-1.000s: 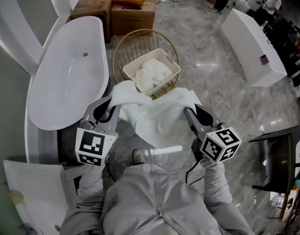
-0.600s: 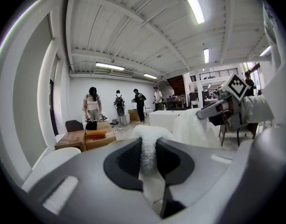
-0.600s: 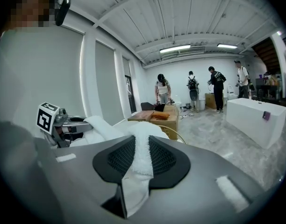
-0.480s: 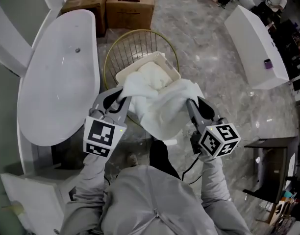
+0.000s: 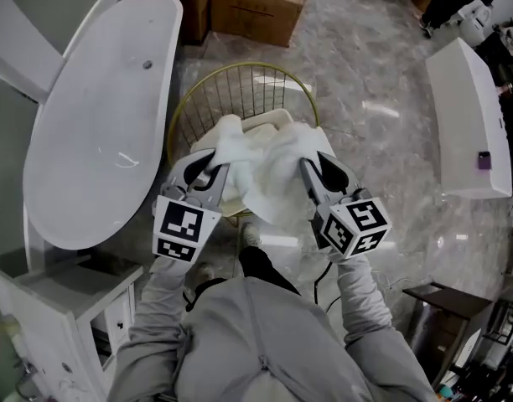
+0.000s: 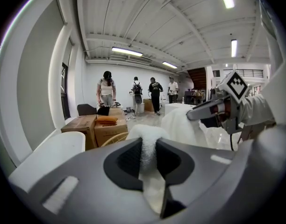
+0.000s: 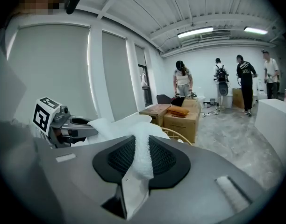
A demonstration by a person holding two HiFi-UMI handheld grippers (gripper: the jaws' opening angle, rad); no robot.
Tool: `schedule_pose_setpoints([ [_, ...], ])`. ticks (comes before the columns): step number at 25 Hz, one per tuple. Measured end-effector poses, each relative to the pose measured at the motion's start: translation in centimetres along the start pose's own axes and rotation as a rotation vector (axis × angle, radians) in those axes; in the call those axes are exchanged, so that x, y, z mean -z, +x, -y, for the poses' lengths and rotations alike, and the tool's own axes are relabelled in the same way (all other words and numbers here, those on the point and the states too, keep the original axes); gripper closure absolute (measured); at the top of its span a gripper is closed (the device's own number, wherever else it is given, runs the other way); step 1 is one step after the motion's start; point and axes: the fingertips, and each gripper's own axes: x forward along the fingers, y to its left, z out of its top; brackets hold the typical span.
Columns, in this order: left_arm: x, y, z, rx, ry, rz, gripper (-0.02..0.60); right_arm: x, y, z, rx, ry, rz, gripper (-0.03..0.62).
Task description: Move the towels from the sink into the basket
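The white towel (image 5: 269, 174) hangs stretched between the two grippers, right over the wire basket (image 5: 240, 69). The left gripper (image 5: 213, 172) has one corner pinched tight between its jaws, and the right gripper (image 5: 309, 166) pinches the other the same way. The white sink (image 5: 89, 132) beside the basket looks bare. I'd say this is the drop-off. The towel wants lowering a little, then both jaws must let go together so it lands inside the rim.

Left gripper (image 5: 204, 172) and right gripper (image 5: 317, 170) extended forward, clamped.
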Motion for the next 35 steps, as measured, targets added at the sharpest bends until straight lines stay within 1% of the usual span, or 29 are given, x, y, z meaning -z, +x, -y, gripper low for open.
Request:
schedule_pose_setpoints([
  [4,2.5,4.9,-0.3,-0.026,-0.043,-0.073,0.480,1.5,5.9,2.7,-0.091,-0.045,-0.022,0.513],
  [7,5.5,8.0,0.1,-0.025,-0.115,-0.141,0.480,4.3,9.9,4.6,-0.128,-0.070,-0.086,0.513],
  [9,7.8,9.9,0.6,-0.017,-0.156,-0.185,0.480,6.8,12.1,5.7,-0.135,-0.069,-0.151,0.513],
  [11,10.0,11.4,1.3,-0.001,-0.175,-0.225,0.480,9.9,13.8,6.7,-0.138,-0.062,-0.237,0.511],
  [14,13.1,12.9,3.1,0.059,-0.203,-0.273,0.475,14.8,15.2,7.6,-0.149,-0.057,-0.376,0.511],
  [16,15.0,13.6,4.1,0.098,-0.225,-0.307,0.463,17.1,15.7,7.8,-0.165,-0.034,-0.422,0.511],
  [18,16.7,14.2,4.9,0.125,-0.247,-0.334,0.434,18.5,16.1,8.0,-0.174,0.014,-0.435,0.510],
  [19,17.5,14.4,5.3,0.141,-0.256,-0.342,0.405,19.0,16.2,8.3,-0.170,0.042,-0.438,0.508],
  [20,18.1,14.4,5.7,0.160,-0.261,-0.347,0.357,19.5,16.4,8.6,-0.162,0.067,-0.443,0.499],
  [21,18.7,14.4,6.1,0.182,-0.261,-0.353,0.293,19.9,16.4,8.8,-0.153,0.086,-0.453,0.479],
  [22,19.1,14.3,6.5,0.200,-0.259,-0.362,0.265,20.3,16.4,9.1,-0.146,0.098,-0.465,0.454],
  [23,19.4,14.0,6.8,0.211,-0.261,-0.372,0.261,20.6,16.3,9.3,-0.141,0.104,-0.477,0.433],
  [25,19.5,13.4,6.7,0.204,-0.261,-0.379,0.255,21.0,16.0,9.5,-0.137,0.108,-0.488,0.418],
  [26,19.4,13.1,6.5,0.192,-0.249,-0.374,0.253,21.0,15.6,9.5,-0.134,0.113,-0.486,0.413],
  [28,18.7,12.1,6.0,0.172,-0.187,-0.364,0.232,20.3,14.4,9.6,-0.123,0.140,-0.460,0.407],
  [29,18.3,11.6,5.8,0.166,-0.153,-0.362,0.232,19.8,13.7,9.7,-0.115,0.156,-0.439,0.407],
  [31,17.6,10.7,5.1,0.148,-0.120,-0.358,0.232,18.8,12.7,9.6,-0.105,0.177,-0.405,0.407],
  [33,16.9,9.6,4.4,0.116,-0.128,-0.345,0.232,18.2,11.7,9.5,-0.100,0.188,-0.385,0.407],
  [35,15.9,8.5,3.9,0.084,-0.140,-0.312,0.232,17.5,10.7,9.2,-0.099,0.196,-0.367,0.407],
])
